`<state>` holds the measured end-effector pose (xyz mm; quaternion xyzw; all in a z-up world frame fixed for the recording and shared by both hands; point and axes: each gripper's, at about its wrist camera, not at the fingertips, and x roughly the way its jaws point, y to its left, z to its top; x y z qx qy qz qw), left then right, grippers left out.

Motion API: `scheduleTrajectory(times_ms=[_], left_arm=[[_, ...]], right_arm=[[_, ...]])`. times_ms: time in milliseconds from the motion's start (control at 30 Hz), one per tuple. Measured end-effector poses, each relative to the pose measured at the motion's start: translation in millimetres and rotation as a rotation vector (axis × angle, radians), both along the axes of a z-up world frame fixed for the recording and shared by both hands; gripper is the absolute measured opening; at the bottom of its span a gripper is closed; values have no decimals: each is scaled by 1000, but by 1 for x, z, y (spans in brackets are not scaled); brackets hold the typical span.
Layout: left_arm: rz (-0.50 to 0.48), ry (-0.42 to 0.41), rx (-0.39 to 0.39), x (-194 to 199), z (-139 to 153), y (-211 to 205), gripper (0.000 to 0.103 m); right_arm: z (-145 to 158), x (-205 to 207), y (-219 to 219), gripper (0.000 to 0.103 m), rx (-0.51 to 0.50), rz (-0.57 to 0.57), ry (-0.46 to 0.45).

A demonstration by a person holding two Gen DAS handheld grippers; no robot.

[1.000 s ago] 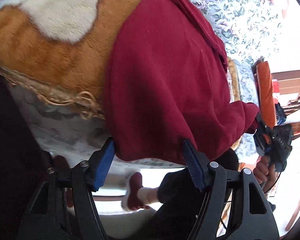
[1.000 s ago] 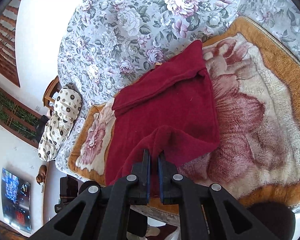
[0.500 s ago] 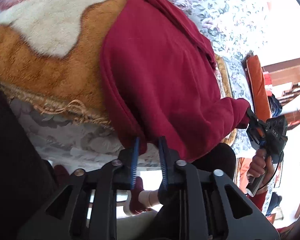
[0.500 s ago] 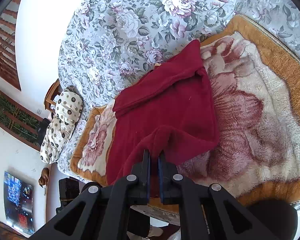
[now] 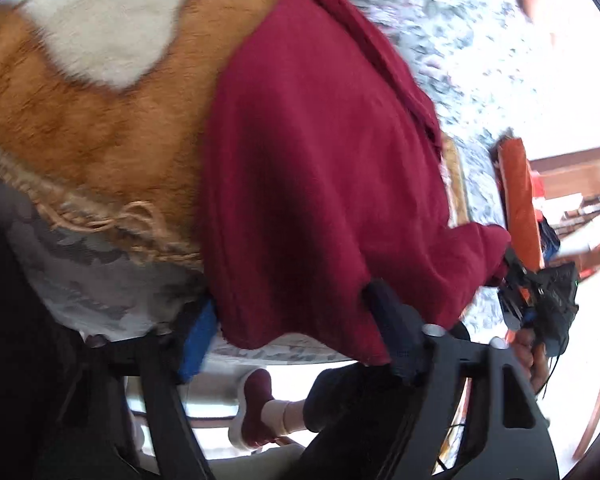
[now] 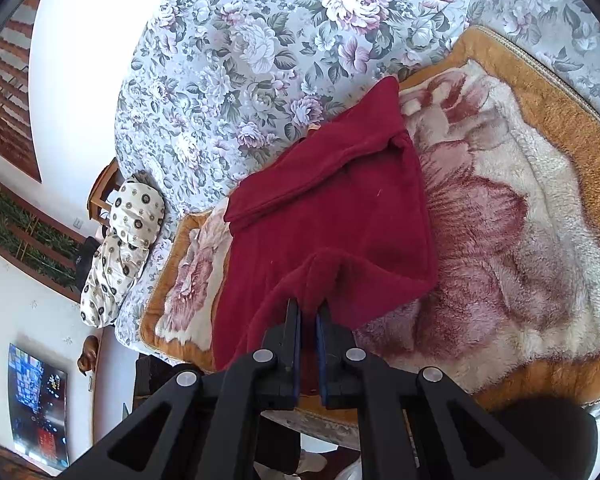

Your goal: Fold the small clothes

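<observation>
1. The bed with the grey floral sheet (image 6: 236, 64) carries everything here. A thick plush blanket, tan-bordered with a cream and rose flower pattern (image 6: 532, 216), lies along the bed's near edge.

2. The dark red fleece garment (image 6: 332, 216) lies mostly flat on that blanket. Its near hem hangs over the blanket's fringed edge, and its far part ends in a folded band reaching toward the floral sheet. Judged from this, the fold is only starting.

3. The right hand-held gripper (image 6: 308, 320) is closed tight on a bunched near corner of the garment and lifts it into a small peak above the blanket. The grip looks deep enough; it should not be loosened.

4. The left hand-held gripper (image 5: 296, 320) stands wide apart at the garment's hanging hem (image 5: 300, 336). One blue-padded finger (image 5: 198, 340) sits at the hem's corner nearest the blanket's fringe and the other presses against the cloth further along. It holds nothing.

5. To do the step well, I would slide the left gripper's jaws over the hem corner, taking both layers, then close.

6. Both corners should then rise level, so the cloth stays taut between them and travels toward the far folded band.

7. Fleece is bulky and likely drags on plush, so lift clear before carrying.
</observation>
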<state>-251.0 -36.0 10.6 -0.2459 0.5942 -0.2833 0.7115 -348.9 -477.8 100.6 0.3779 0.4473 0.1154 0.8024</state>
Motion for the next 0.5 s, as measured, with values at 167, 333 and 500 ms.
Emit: scheduleTrajectory(times_ms=[167, 333, 500], left_arm=[[-48, -3, -15, 0, 16, 9, 10], [-107, -75, 7, 7, 57, 13, 10], [-127, -79, -32, 29, 83, 20, 10]], right_arm=[[5, -1, 2, 6, -1, 14, -24], [16, 3, -2, 6, 34, 11, -63], [25, 11, -10, 6, 64, 6, -95]])
